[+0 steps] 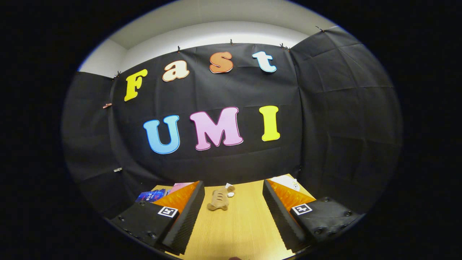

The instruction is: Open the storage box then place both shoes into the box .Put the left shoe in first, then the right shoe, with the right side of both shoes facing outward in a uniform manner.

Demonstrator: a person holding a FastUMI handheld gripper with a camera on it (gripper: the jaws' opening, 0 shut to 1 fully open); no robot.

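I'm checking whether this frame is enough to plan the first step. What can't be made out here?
- Small tan object on the wooden table, ahead of the open tool: too small to identify.
- Flat colourful items beyond one finger: partly hidden by it.
- White object beyond the other finger: mostly covered by it.
- Table's near part: cut off at the gripper view's edge.

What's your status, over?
Claw open, holding nothing. One tan shoe on the wooden table, just ahead between the fingers. Blue packet beyond the left finger, clear of the path.
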